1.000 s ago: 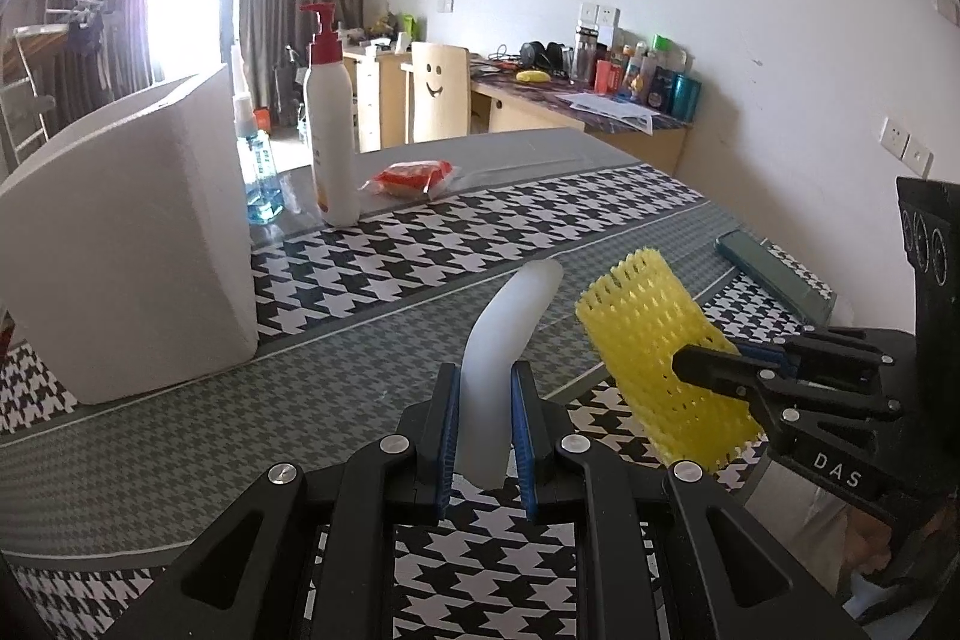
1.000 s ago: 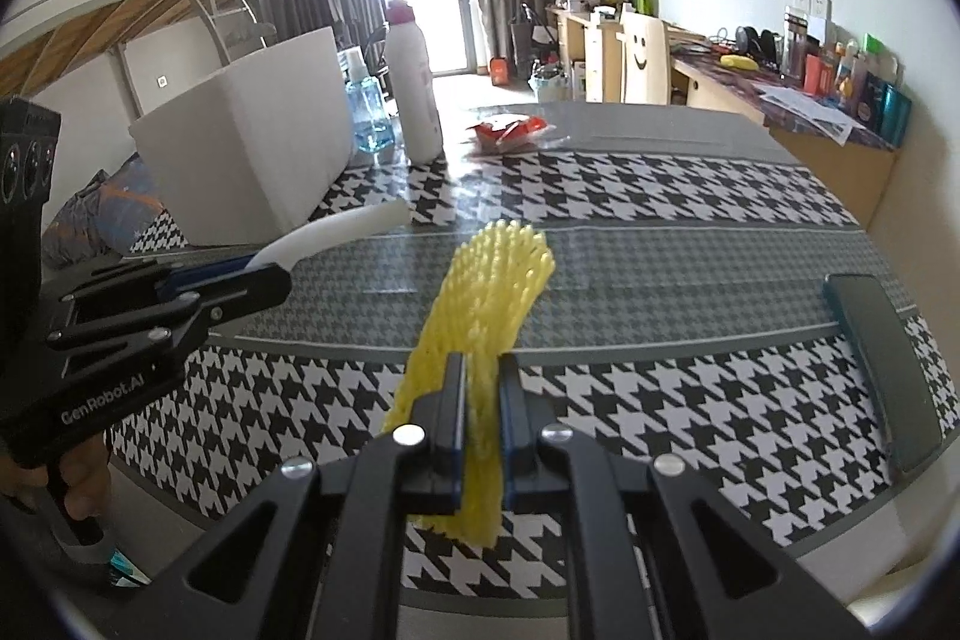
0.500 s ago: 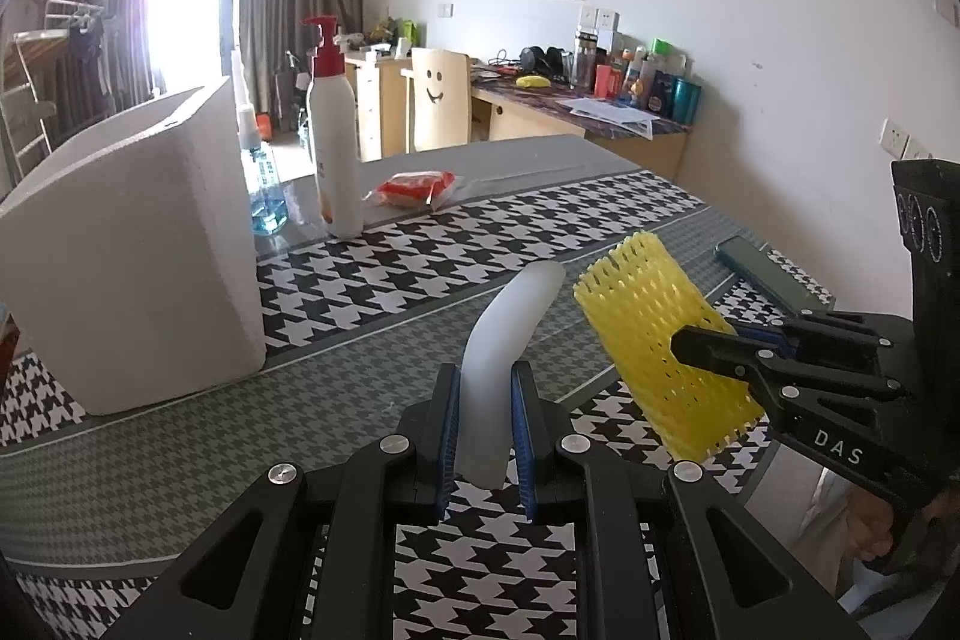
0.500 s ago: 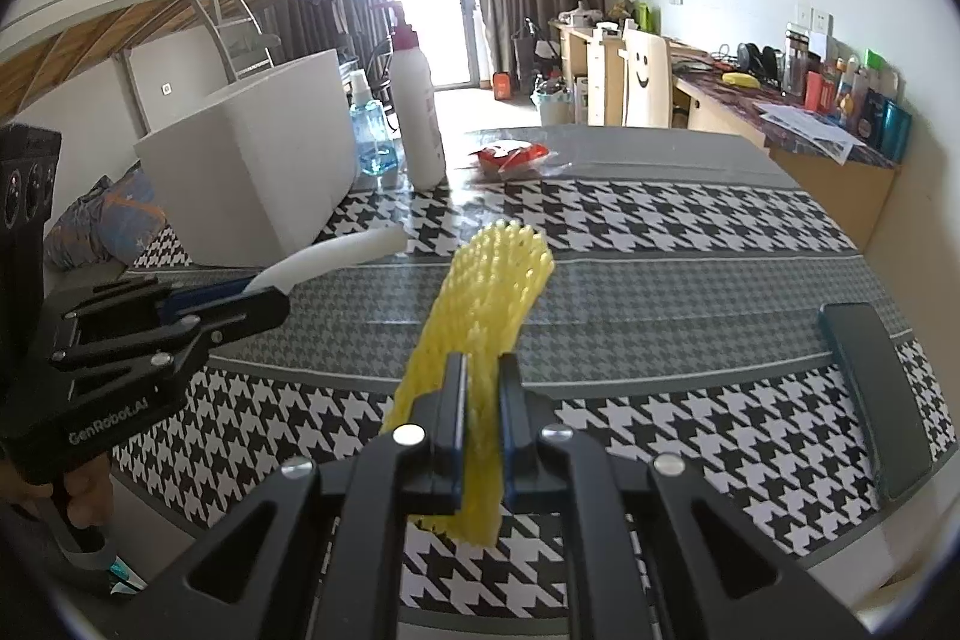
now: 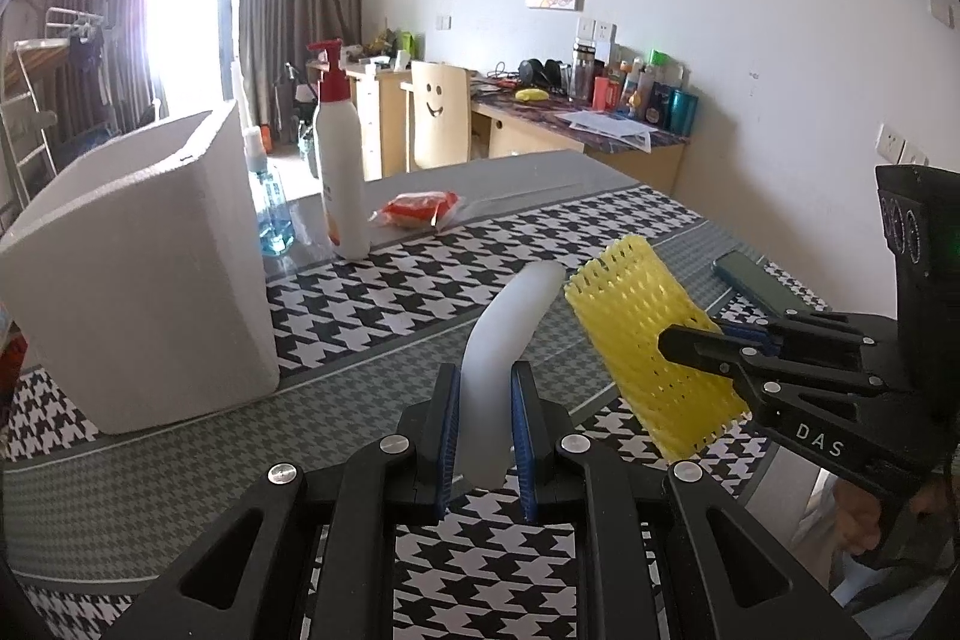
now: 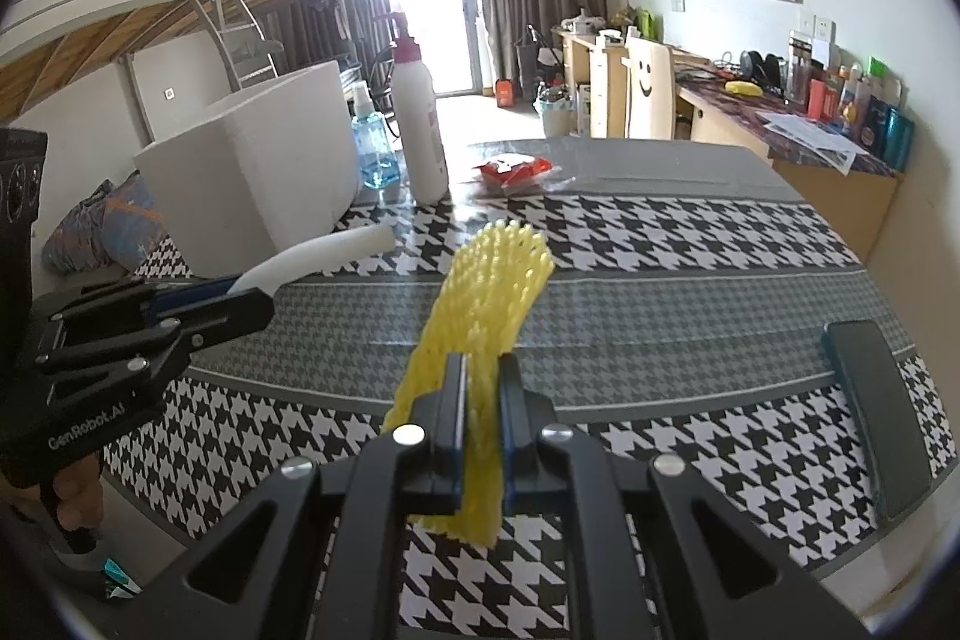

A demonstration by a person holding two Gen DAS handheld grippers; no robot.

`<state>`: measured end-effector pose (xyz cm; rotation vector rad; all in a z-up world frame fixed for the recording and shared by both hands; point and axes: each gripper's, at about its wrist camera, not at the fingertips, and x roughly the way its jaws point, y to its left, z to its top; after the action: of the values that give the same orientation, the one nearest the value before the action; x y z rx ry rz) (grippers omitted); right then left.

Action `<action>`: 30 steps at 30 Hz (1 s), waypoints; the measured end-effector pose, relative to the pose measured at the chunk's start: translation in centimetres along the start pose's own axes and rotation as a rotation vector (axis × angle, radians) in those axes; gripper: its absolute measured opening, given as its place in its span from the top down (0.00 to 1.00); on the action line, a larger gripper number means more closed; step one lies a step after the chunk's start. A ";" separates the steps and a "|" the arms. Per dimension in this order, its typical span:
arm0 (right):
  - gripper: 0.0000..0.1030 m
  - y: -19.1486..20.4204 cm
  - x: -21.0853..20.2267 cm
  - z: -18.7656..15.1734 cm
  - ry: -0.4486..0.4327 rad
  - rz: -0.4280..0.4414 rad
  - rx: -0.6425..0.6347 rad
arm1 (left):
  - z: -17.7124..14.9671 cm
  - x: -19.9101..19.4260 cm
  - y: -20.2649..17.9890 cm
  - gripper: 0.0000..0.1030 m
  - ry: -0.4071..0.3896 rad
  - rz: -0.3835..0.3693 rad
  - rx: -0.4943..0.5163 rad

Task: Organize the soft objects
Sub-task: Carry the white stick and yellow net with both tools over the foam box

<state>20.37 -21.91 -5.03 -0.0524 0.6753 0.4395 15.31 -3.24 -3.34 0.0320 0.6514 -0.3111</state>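
Observation:
My left gripper (image 5: pixel 485 403) is shut on a curved white foam strip (image 5: pixel 510 328), held up above the table's near edge. The same white foam strip (image 6: pixel 324 253) shows in the right wrist view, sticking out of the left gripper (image 6: pixel 252 295). My right gripper (image 6: pixel 480 400) is shut on a yellow foam net sleeve (image 6: pixel 492 292), squeezed flat between the pads. In the left wrist view the yellow sleeve (image 5: pixel 648 340) hangs just right of the white strip, held by the right gripper (image 5: pixel 678 340). A white foam box (image 5: pixel 138 268) stands open-topped at the left; its inside is hidden.
The table (image 5: pixel 180 466) wears a houndstooth cloth. A tall white pump bottle (image 5: pixel 339 172), a blue liquid bottle (image 5: pixel 273 214) and a red snack packet (image 5: pixel 420 208) stand beyond the box. A dark phone (image 6: pixel 876 400) lies at the right edge. A chair (image 5: pixel 438 121) and cluttered desk (image 5: pixel 600 124) stand behind.
Both grippers have lifted slightly with their foam pieces, so the open top of the white box now shows. Their grips are unchanged.

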 end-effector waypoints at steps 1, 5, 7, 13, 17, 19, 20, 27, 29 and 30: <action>0.88 0.0 0.0 0.1 -0.004 0.002 0.000 | 0.0 -0.1 0.0 0.83 -0.002 0.001 0.002; 0.88 0.1 0.0 0.5 -0.014 0.011 -0.003 | 0.5 -0.4 0.1 0.83 -0.011 0.001 0.003; 0.88 0.2 0.1 0.7 -0.019 0.015 -0.005 | 0.8 -0.4 0.1 0.83 -0.019 0.013 0.009; 0.88 0.3 0.2 1.6 -0.037 0.032 -0.012 | 1.6 -1.1 0.7 0.83 -0.044 0.028 0.011; 0.88 0.4 0.0 2.1 -0.059 0.043 -0.016 | 2.0 -1.6 0.9 0.83 -0.062 0.050 0.012; 0.88 0.5 -0.1 2.4 -0.068 0.050 -0.018 | 2.2 -1.7 1.0 0.83 -0.067 0.063 0.015; 0.88 0.5 -0.1 2.5 -0.073 0.052 -0.019 | 2.3 -1.7 1.0 0.83 -0.068 0.062 0.015; 0.88 0.5 0.0 3.4 -0.092 0.066 -0.023 | 3.1 -2.3 1.2 0.83 -0.087 0.076 0.019; 0.88 0.5 0.1 3.6 -0.096 0.070 -0.027 | 3.4 -2.3 1.2 0.83 -0.099 0.082 0.016; 0.88 0.5 0.1 3.8 -0.098 0.071 -0.027 | 3.5 -2.4 1.4 0.83 -0.107 0.088 0.009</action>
<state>22.50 -20.66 -2.06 -0.0321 0.5760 0.5158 16.01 -1.69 0.82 0.0524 0.5411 -0.2291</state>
